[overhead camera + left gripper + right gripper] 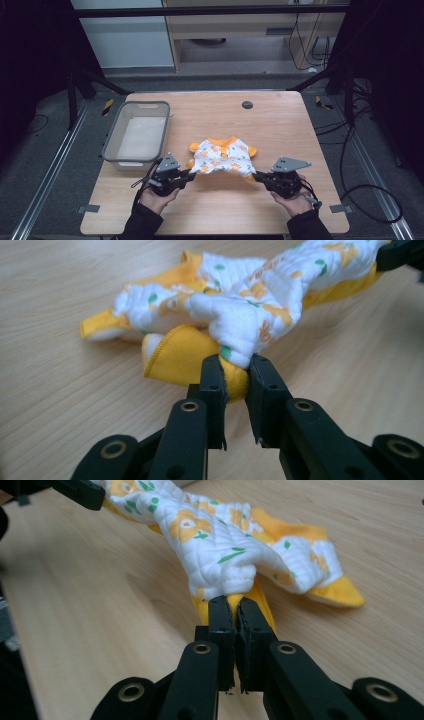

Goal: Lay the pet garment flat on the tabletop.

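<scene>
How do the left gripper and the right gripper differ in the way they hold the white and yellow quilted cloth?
The left gripper pinches a thick wad of the white and yellow quilted cloth, so its jaws stand apart; the right gripper has its jaws almost closed on thinner fabric. The left one holds the cloth's left end, the right one its right end. Both clamp it at the tips.

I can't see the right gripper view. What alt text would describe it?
Two black jaws of the right gripper pinch a bunched corner of a white and yellow printed cloth over a wooden table.
</scene>
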The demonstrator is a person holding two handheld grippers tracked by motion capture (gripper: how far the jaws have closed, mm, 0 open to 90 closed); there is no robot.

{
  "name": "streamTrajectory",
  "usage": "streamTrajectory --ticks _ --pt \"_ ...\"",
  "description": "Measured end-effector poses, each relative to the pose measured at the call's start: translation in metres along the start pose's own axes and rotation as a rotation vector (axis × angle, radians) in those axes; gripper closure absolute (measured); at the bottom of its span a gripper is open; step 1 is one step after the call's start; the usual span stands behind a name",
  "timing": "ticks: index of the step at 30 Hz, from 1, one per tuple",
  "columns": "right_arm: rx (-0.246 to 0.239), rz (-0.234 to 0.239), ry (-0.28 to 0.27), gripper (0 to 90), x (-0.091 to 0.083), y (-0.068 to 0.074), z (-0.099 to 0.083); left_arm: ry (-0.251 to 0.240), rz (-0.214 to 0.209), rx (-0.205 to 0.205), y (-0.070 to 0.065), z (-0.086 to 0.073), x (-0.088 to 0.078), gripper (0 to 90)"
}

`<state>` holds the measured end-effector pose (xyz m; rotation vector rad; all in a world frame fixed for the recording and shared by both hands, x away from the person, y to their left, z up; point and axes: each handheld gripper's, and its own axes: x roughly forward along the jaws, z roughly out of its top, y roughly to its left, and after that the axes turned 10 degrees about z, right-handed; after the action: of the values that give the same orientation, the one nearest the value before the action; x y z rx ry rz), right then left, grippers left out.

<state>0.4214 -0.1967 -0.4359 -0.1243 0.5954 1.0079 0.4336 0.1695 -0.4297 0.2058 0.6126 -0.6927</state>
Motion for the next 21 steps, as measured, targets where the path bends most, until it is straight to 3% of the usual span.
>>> streamTrajectory --ticks 3,4,5,8,11,12,15,18,19,20,21 --pt "0.007 0.019 -0.029 86.3 -0.008 0.008 -0.001 -0.007 0.018 -0.042 -0.001 0.002 -0.006 77.9" --pt "0.033 0.017 -0.036 86.0 -0.006 0.007 -0.001 0.004 0.035 -0.074 0.002 0.004 0.001 77.5" --pt "0.033 0.017 -0.036 86.0 -0.006 0.007 -0.001 0.004 0.035 -0.074 0.002 0.004 0.001 77.0" --pt "0.092 -0.017 -0.015 85.3 0.010 -0.007 0.000 0.052 0.068 -0.114 0.012 0.006 0.022 75.6" --pt "0.147 -0.075 0.017 84.1 0.031 -0.026 0.000 0.103 0.081 -0.166 0.024 0.004 0.045 71.5" --pt "0.173 -0.114 0.025 82.5 0.043 -0.038 -0.002 0.114 0.090 -0.177 0.027 0.004 0.051 68.3" --pt "0.182 -0.144 0.055 81.0 0.053 -0.046 -0.003 0.136 0.129 -0.169 0.034 0.001 0.063 66.8" --pt "0.186 -0.155 0.060 76.8 0.059 -0.053 -0.005 0.127 0.159 -0.142 0.035 0.000 0.062 53.3" --pt "0.175 -0.162 0.060 73.1 0.059 -0.053 -0.006 0.112 0.170 -0.135 0.035 0.000 0.060 53.3" --pt "0.152 -0.175 0.050 69.8 0.056 -0.051 -0.006 0.100 0.164 -0.134 0.035 0.001 0.057 47.7" --pt "0.152 -0.175 0.050 69.8 0.056 -0.051 -0.006 0.087 0.151 -0.132 0.036 0.001 0.053 47.7"
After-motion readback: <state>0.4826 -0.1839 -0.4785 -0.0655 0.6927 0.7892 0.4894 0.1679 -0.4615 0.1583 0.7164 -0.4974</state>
